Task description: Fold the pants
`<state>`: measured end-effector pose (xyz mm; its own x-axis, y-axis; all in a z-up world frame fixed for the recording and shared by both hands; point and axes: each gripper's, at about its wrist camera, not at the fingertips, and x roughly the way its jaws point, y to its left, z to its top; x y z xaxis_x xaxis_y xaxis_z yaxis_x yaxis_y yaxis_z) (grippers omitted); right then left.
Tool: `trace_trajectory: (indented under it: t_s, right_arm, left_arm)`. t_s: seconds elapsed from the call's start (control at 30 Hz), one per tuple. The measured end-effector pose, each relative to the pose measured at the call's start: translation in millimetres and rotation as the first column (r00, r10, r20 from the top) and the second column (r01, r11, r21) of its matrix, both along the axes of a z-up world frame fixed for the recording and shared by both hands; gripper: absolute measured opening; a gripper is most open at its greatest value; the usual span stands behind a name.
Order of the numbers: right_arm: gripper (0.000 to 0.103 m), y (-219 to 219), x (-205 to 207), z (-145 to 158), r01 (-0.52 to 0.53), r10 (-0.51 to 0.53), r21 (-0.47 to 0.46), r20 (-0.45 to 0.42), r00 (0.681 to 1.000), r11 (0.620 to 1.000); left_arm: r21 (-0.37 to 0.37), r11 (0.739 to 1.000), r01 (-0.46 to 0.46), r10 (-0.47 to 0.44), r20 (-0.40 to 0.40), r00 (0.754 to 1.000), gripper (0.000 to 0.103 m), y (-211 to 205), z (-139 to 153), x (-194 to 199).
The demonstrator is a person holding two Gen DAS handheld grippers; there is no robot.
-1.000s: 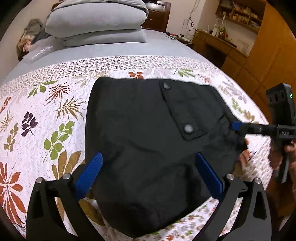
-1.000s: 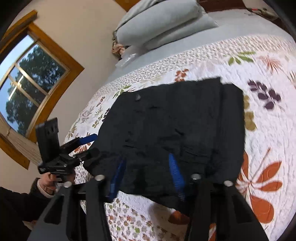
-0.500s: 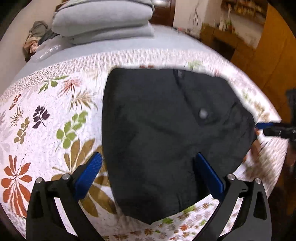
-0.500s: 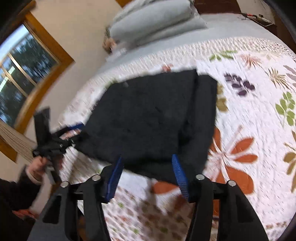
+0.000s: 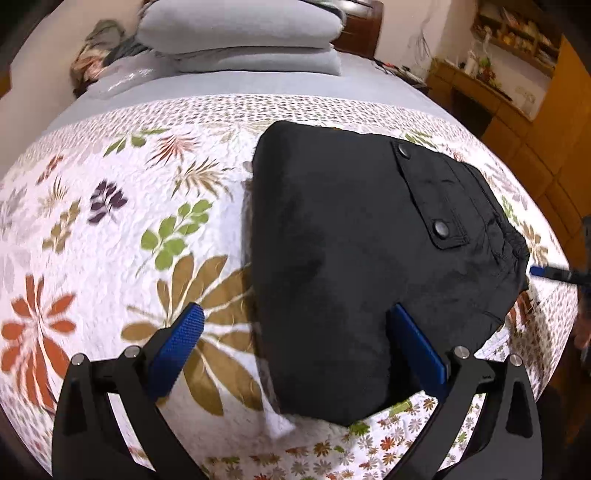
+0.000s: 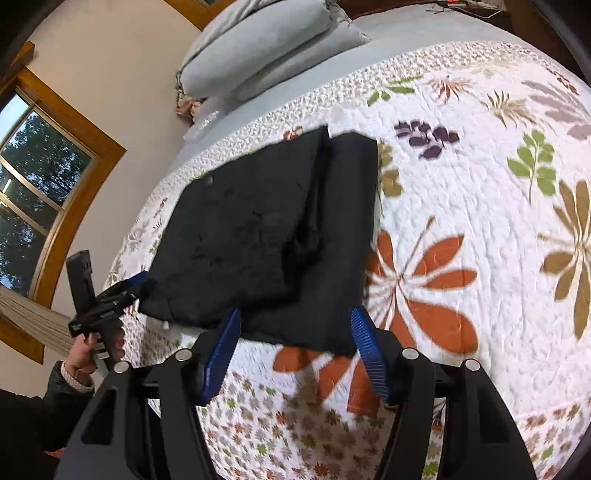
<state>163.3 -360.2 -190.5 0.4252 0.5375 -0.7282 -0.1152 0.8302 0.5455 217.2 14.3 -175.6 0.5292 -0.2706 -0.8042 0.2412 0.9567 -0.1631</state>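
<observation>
Black pants [image 5: 351, 266] lying folded into a compact block on the floral quilt [image 5: 122, 236], toward the quilt's near edge. Fabric dark, matte, lightly creased. One flap pocket on the upper layer, with two round snap buttons [image 5: 440, 229]. From the right wrist view, pants [image 6: 266, 236] showing as two stacked layers, the lower layer sticking out past the upper along one side, with a crease running between them.

Counts: one pair of pants; one quilt; two grey pillows [image 5: 240, 29] stacked at the far end of the quilt; two grippers.

Left gripper [image 5: 295, 350]: blue fingers spread wide, holding nothing, poised over the pants' near edge, one finger over the quilt, the other over the black fabric. In the right wrist view, left gripper [image 6: 136, 282] seen from the side, held in a hand [image 6: 92, 347], its blue tip at the pants' corner; contact not determinable.

Right gripper [image 6: 295, 350]: fingers apart, nothing between them, just short of the pants' near edge. In the left wrist view, only a blue fingertip [image 5: 543, 272] visible beside the pants, the rest cut off by the frame.

Waistband and legs not distinguishable. Quilt pattern blurred in places. Bundle of cloth [image 5: 96, 48] beside the pillows indistinct.
</observation>
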Motion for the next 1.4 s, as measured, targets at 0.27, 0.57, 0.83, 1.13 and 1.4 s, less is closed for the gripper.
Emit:
trace_trajectory:
  t_s: [0.27,0.57,0.83,1.13,1.4]
  right_arm:
    - [0.058,11.7,11.5,-24.0,-0.031,0.029,-0.07,-0.028,0.999,0.997]
    - [0.041,0.8,28.8,-19.6,-0.001,-0.001,-0.085,-0.022,1.0,0.996]
    - [0.042,-3.1,9.7,-0.8,0.054,-0.053,-0.085,0.011,0.999,0.995]
    - [0.069,24.9,-28.3,54.6,0.156,-0.124,-0.226,0.151,0.981,0.961]
    - [0.1,68.9,-61.7,111.7,0.251,-0.151,-0.33,0.298,0.942,0.91]
  left_arm:
    - [-0.066,0.995,-0.08,0.081,0.003,0.997,0.1,8.9,-2.7,-9.2]
    - [-0.037,0.998,-0.049,0.05,0.024,0.998,0.1,-16.1,2.2,4.0]
    - [-0.022,0.998,-0.054,0.055,0.066,0.996,0.1,-18.0,24.9,-7.7]
    - [-0.053,0.996,-0.071,0.076,0.104,0.992,0.1,-12.3,62.6,-37.0]
    - [-0.063,0.996,-0.06,0.068,0.132,0.989,0.1,-15.6,99.8,-71.1]
